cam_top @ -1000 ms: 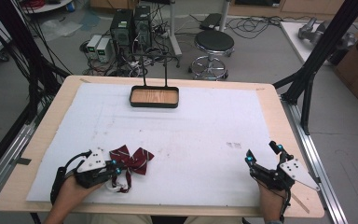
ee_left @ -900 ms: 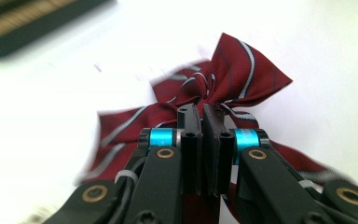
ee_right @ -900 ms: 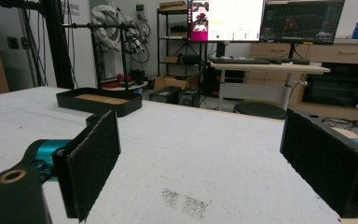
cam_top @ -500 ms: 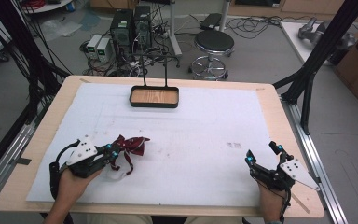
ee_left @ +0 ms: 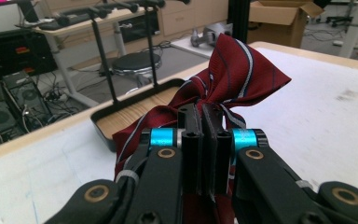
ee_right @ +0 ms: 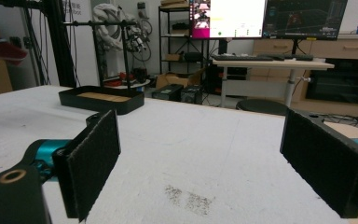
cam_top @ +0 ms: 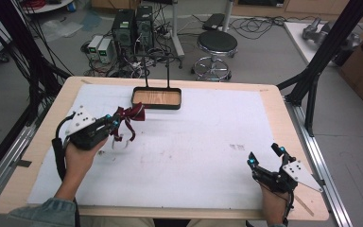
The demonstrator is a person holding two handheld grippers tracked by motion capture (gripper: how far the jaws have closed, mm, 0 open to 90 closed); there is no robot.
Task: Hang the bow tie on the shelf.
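Bow tie [cam_top: 130,113] crosswise in left tongs [cam_top: 115,124]

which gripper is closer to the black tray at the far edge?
Left. The left gripper holds the red bow tie just short of the tray; the right gripper sits open at the near right corner.

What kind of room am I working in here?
Most likely a robotics or data-collection lab: desktop computers and tangled cables sit on the floor behind the table, monitors stand on a desk, and black frame posts flank the workspace.
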